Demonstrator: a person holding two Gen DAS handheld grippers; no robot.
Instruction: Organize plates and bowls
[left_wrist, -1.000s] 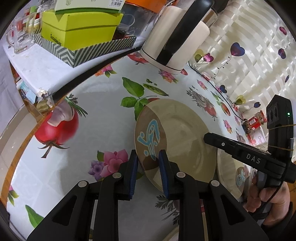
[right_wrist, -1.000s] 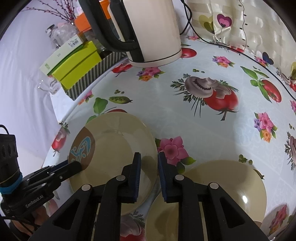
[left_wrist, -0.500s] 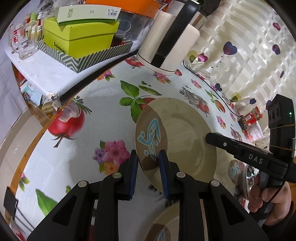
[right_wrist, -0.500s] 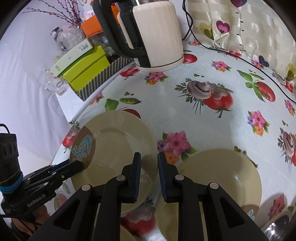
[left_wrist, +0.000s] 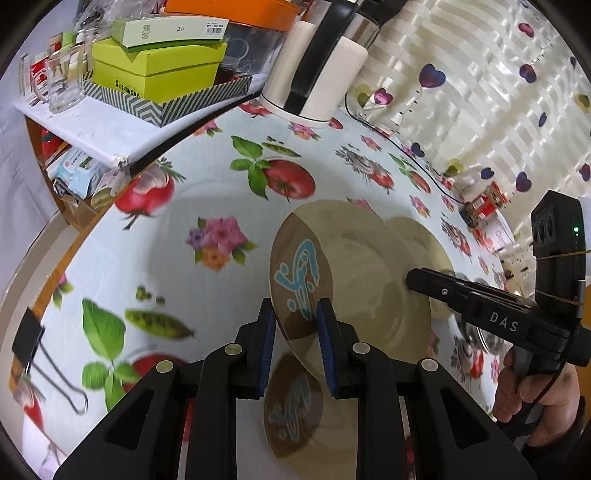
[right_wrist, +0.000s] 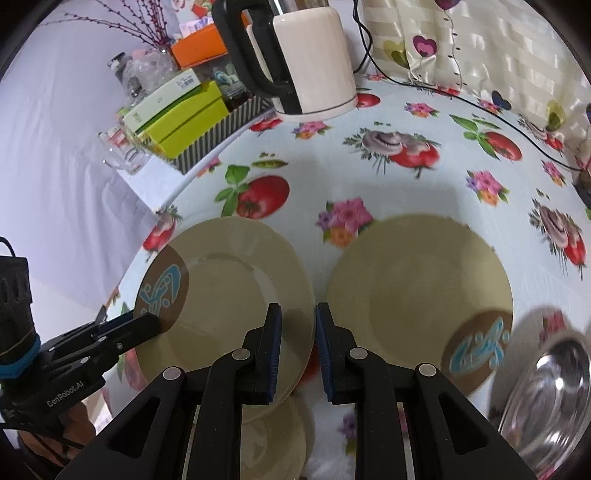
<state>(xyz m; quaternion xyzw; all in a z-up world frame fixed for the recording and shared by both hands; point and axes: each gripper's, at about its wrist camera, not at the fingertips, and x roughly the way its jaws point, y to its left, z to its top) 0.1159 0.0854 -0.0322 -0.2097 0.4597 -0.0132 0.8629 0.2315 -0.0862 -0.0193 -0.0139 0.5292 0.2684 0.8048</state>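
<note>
Two grippers hold one plate (left_wrist: 369, 280) up in the air above the table (left_wrist: 177, 266). The plate is tan, with a brown patch and a blue mark on one edge. The left gripper (left_wrist: 295, 339) pinches the edge with the brown patch, one blue pad on each side of the rim. The right gripper (right_wrist: 297, 350) has its pads closed around the other edge of the same plate, seen best in the right wrist view. The plate is tilted a little, not flat. A second plate (right_wrist: 421, 295) of the same kind lies flat on the table just to the right of the held one, and its brown patch faces the near side. A third plate (left_wrist: 306, 417) lies under the held one, near the left gripper, and it looks blurry. A shiny metal bowl (right_wrist: 550, 387) sits at the right edge, close to the second plate. The table has a cloth with tomatoes, flowers and mushrooms on it. At the far side stands a white kettle (right_wrist: 314, 62) with a black handle. Beside it, green boxes (left_wrist: 159, 70) rest in a striped tray (left_wrist: 173, 105), with a clear glass mug (left_wrist: 62, 83) near them. A black clip (left_wrist: 29, 339) is on the table edge.
</note>
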